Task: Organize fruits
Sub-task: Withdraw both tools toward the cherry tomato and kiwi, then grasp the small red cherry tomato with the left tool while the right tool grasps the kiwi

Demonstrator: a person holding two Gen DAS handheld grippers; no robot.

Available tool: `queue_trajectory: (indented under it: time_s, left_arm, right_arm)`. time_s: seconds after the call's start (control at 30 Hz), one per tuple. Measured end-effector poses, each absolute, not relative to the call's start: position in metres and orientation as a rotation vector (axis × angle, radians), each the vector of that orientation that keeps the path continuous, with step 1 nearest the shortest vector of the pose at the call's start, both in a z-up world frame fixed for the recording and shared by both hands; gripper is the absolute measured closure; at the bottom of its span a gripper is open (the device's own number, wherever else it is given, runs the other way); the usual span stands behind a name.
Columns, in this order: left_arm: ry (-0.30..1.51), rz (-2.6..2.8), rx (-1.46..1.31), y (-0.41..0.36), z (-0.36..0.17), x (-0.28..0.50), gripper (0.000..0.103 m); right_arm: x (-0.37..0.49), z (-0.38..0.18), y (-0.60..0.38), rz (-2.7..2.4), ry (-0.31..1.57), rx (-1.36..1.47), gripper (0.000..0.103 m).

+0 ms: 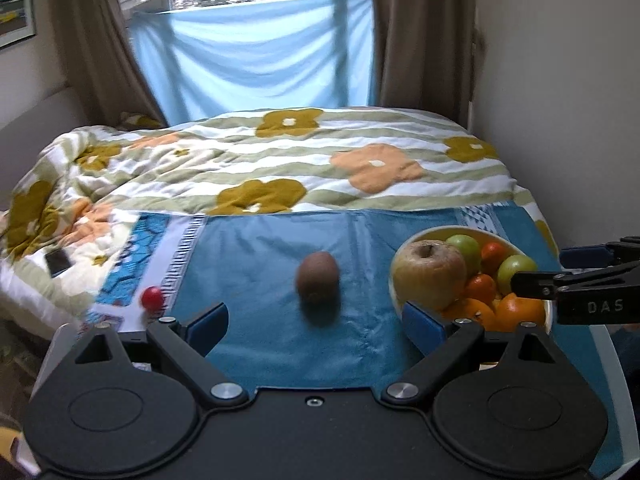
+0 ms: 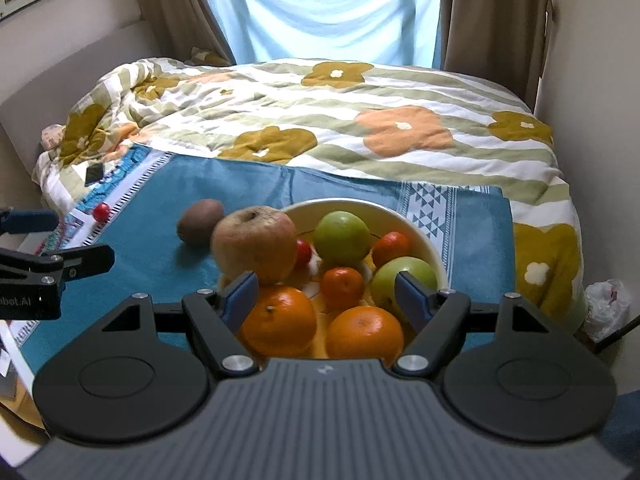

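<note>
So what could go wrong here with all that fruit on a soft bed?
The big apple perches on the bowl's rim, so a nudge from the open right gripper might tip it out. The kiwi lies loose on the blue cloth and looks blurred; it may roll off. The small red fruit sits near the cloth's edge, easy to knock off.

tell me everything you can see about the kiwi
The kiwi is a brown, dull, fuzzy-looking oval, whole and unpeeled. It lies on its side on the blue towel, outside the bowl and to its left, near the big apple; whether they touch cannot be told. No gripper touches it: it sits ahead of the open left gripper. The left view shows it blurred.
</note>
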State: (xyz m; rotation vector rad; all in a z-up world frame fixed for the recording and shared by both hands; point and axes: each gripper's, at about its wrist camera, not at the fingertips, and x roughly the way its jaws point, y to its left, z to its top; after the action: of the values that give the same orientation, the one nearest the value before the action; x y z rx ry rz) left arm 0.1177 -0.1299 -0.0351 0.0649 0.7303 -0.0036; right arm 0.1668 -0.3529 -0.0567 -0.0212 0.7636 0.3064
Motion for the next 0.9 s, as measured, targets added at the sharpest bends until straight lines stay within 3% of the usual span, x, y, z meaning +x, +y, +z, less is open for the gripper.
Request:
queue_trajectory:
  time_s: [0.07,0.2,0.5,0.9]
  left_arm:
    - [0.726,0.015,0.057,-0.121,-0.030,0.112,0.005]
    - [0.717,0.066,0.048,-0.097,-0.022,0.104,0.000]
    - [0.763,0.116,0.042,-0.026,-0.022,0.120,0.000]
    - [0.894,0.100,0.035,0.049,-0.063,0.184,0.001]
  right_arm:
    - [0.163,-0.050,-0.347,0.323,0.761,-0.017,0.013]
    - [0.156,-0.039,-0.327,0.347,0.742,-0.011,0.000]
    - [0.158,-0.033,-0.267,0.345,0.765,0.024,0.000]
    - [0.187,-0.072,-0.190,0.208,0.869,0.108,0.000]
